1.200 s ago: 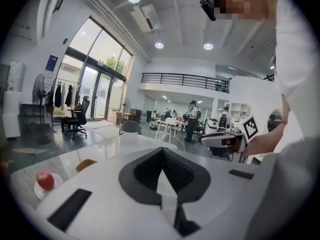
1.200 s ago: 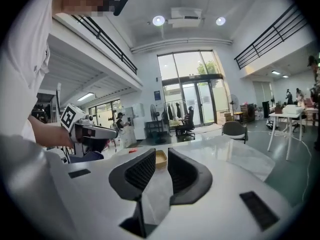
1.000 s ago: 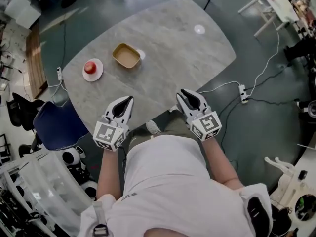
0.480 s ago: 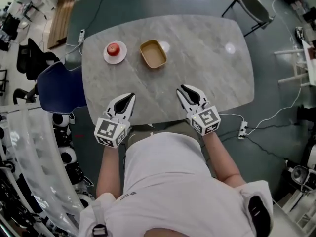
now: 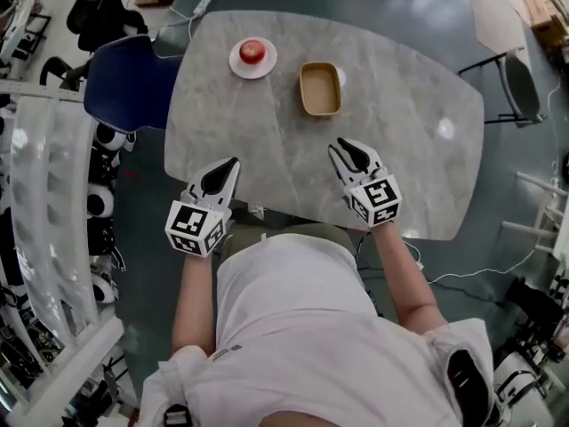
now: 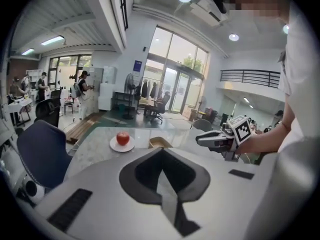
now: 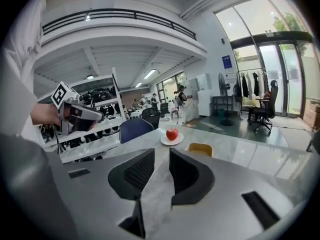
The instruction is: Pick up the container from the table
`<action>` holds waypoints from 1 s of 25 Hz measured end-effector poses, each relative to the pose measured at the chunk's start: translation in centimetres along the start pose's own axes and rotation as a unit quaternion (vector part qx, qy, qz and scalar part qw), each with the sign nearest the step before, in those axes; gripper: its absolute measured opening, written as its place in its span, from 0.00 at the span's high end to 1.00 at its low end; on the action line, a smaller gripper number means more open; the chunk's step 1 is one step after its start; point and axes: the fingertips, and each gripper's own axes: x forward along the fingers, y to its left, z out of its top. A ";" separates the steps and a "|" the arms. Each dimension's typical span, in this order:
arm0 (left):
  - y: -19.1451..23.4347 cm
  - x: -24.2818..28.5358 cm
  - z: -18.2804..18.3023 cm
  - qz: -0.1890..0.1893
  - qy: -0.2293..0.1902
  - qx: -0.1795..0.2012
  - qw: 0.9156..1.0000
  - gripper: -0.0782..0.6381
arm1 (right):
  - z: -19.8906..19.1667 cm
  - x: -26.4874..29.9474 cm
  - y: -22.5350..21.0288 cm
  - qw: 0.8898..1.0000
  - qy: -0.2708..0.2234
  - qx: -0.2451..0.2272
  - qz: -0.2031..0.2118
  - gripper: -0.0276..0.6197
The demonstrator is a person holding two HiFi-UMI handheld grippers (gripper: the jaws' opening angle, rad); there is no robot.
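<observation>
Two tools hovered at the near edge of the surface [image 5: 400, 140], well short of the tan container [image 5: 320, 88], which sat farther out near an apple [image 5: 252, 51] on a plate [image 5: 240, 64]. My left tool [image 5: 229, 165] was closed and empty. My right tool [image 5: 340, 149] had just been widening, with nothing in its gap. In both tool views the jaws hid the container's near side.

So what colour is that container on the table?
Tan container; clearest in the head view.
</observation>
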 end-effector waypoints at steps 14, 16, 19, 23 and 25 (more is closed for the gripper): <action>2.7 -4.5 -5.3 0.111 0.015 -0.085 0.990 0.89 | -3.8 10.1 -1.9 0.980 0.113 -0.142 0.078 0.81; 3.1 -5.0 -5.8 0.122 0.017 -0.095 0.988 0.89 | -4.4 11.3 -2.1 0.975 0.127 -0.162 0.085 0.81; 3.6 -5.6 -6.7 0.137 0.020 -0.111 0.984 0.89 | -5.5 13.0 -2.2 0.966 0.152 -0.187 0.095 0.80; 4.1 -6.2 -7.9 0.148 0.022 -0.128 0.980 0.89 | -7.0 14.6 -2.6 0.954 0.180 -0.218 0.096 0.80; 4.3 -6.2 -8.4 0.151 0.024 -0.136 0.979 0.89 | -7.6 15.4 -3.1 0.949 0.194 -0.232 0.094 0.79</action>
